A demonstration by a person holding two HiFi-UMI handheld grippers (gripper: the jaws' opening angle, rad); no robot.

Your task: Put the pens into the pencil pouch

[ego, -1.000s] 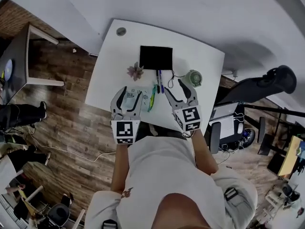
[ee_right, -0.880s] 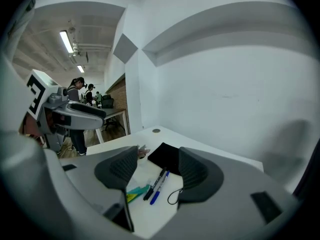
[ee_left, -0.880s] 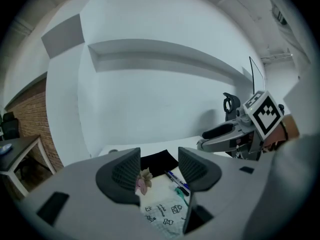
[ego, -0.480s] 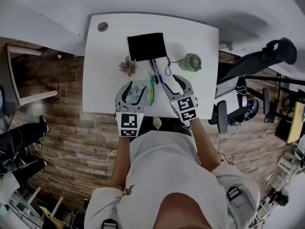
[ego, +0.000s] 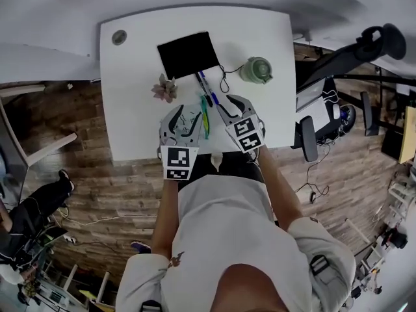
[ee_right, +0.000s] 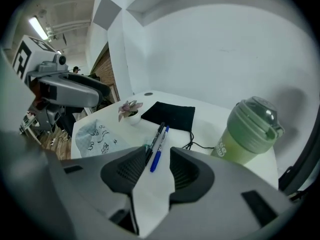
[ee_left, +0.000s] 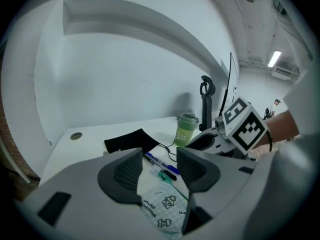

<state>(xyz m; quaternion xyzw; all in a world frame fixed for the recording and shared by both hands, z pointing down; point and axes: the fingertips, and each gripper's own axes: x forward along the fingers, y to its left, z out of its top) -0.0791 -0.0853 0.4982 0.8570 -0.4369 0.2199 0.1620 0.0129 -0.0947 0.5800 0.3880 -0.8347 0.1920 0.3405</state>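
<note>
A blue pen and a black pen lie side by side on the white table, just in front of a black flat pouch. The same pens show mid-table in the head view. A white patterned pencil pouch with a green zipper edge lies flat near the front edge. My left gripper hovers over that pouch, jaws wide but closing, nothing pressed between them. My right gripper points down at the pens' near ends, jaws closing, with only bare table between the pads.
A green lidded cup stands right of the pens, with a thin black cord beside it. A small potted plant sits left of them. A round grommet marks the far left corner. An office chair stands off the table's right side.
Both grippers have dropped toward the table and tilted further down. The right gripper's jaws have narrowed markedly, the left's slightly. Pens and pouch have not moved.
</note>
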